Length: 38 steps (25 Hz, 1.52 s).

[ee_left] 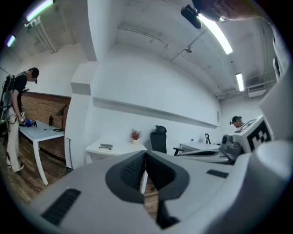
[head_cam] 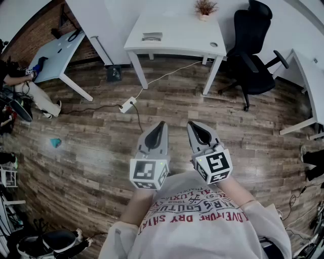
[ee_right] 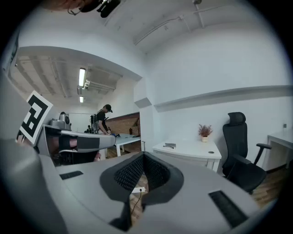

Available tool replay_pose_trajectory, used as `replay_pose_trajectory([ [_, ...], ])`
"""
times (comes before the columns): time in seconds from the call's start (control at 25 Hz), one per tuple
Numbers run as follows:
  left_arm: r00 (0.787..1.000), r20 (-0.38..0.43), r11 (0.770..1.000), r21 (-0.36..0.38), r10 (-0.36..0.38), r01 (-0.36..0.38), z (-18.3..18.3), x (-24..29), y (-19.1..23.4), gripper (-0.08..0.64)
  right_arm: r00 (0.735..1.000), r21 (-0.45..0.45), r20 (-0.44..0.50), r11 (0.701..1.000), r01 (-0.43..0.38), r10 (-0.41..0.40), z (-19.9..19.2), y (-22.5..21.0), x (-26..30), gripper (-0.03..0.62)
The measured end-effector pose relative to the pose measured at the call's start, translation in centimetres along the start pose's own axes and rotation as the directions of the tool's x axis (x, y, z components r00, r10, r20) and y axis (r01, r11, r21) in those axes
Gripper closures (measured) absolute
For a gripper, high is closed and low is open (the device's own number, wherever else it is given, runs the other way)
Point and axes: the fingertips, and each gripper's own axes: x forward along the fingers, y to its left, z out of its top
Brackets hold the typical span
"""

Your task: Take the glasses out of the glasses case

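A small flat grey item (head_cam: 152, 36), perhaps the glasses case, lies on the left part of the white worktop (head_cam: 177, 28). Well short of the worktop, the left tongs (head_cam: 160, 126) are pressed together, holding nothing. Just beside them, the right tongs (head_cam: 193, 126) are likewise closed and empty. A potted plant (head_cam: 205, 7) stands at the worktop's far right, and a black chair (head_cam: 255, 45) is past its right end.

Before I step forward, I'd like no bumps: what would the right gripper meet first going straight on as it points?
The right gripper has free air ahead over the wood floor; the first thing in line is probably the white desk, though depth is unclear.
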Motion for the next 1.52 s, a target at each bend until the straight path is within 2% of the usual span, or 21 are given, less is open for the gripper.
replay_pose_trajectory([
  [0.52,1.0,-0.002,1.0,-0.009,-0.012,0.012,-0.5,0.1,3.4,0.552,1.0,0.02,-0.018,1.0,0.016,-0.016,-0.5,1.4,2.8,0.58],
  [0.88,0.999,-0.033,0.999,-0.045,-0.005,0.004,-1.8,-0.6,9.6,0.552,0.995,0.082,-0.07,0.994,0.073,-0.067,-1.9,3.3,6.9,0.58],
  [1.2,0.997,-0.08,0.995,-0.099,0.015,-0.023,-3.9,0.3,13.7,0.552,0.992,0.064,-0.123,0.997,0.033,-0.025,-2.6,5.0,10.8,0.58],
  [1.36,0.995,-0.091,0.993,-0.103,0.04,-0.049,-4.3,2.2,15.1,0.552,0.992,0.068,-0.124,0.998,0.01,-0.002,-2.5,3.8,13.6,0.58],
  [1.52,0.991,-0.093,0.989,-0.102,0.099,-0.108,-4.2,5.0,17.0,0.552,0.992,0.063,-0.117,0.997,-0.039,0.046,-2.2,1.9,16.8,0.58],
])
